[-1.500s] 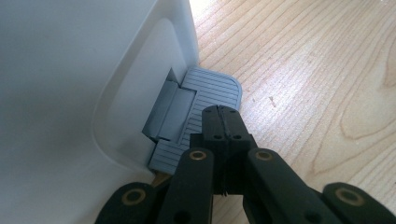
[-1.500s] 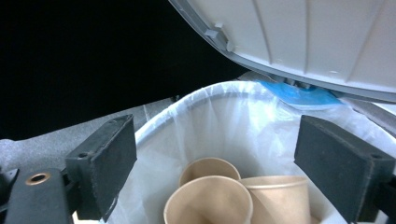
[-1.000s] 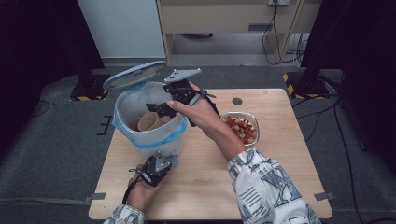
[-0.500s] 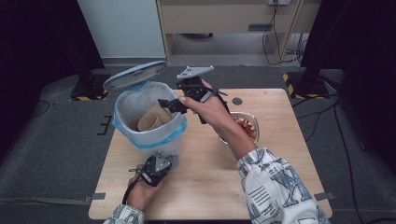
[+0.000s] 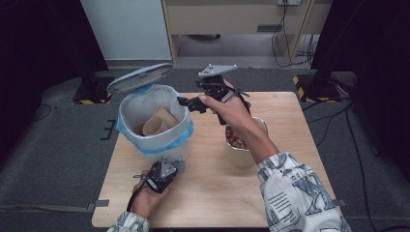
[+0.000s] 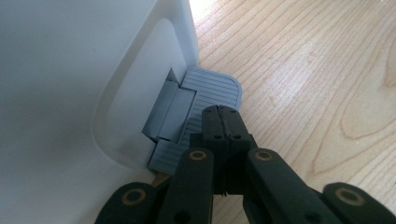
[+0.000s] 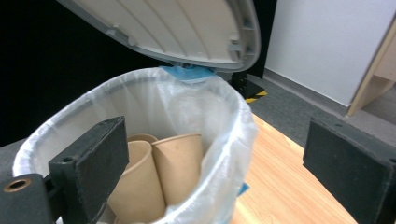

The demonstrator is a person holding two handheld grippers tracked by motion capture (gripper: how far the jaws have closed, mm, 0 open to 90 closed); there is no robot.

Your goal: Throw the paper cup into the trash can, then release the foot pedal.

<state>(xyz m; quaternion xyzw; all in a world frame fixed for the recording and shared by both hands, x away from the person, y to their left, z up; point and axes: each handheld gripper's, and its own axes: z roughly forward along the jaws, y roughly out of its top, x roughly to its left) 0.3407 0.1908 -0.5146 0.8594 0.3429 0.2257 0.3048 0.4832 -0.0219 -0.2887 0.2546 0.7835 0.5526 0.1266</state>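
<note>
A white pedal bin [image 5: 153, 145] with a clear liner stands at the table's left, its grey lid [image 5: 139, 78] tipped up. Brown paper cups [image 5: 159, 123] lie inside; in the right gripper view the cups [image 7: 175, 163] sit below the raised lid [image 7: 177, 28]. My right gripper [image 5: 187, 103] hangs beside the bin's right rim, open and empty; in its own view, the right gripper [image 7: 219, 172] has its jaws wide apart. My left gripper [image 5: 170, 166] is at the bin's foot. Its shut jaws [image 6: 224, 123] rest on the grey ribbed pedal [image 6: 212, 86].
A metal bowl [image 5: 241, 154] holding red pieces stands right of the bin, partly under the person's right forearm. Bare wooden table [image 5: 290, 125] stretches to the right and front. Dark floor, cables and a cabinet lie beyond the far edge.
The right hand has drawn its open gripper from over the bin's mouth to the right, past the rim. The left gripper stays on the pedal and the lid stays up.
</note>
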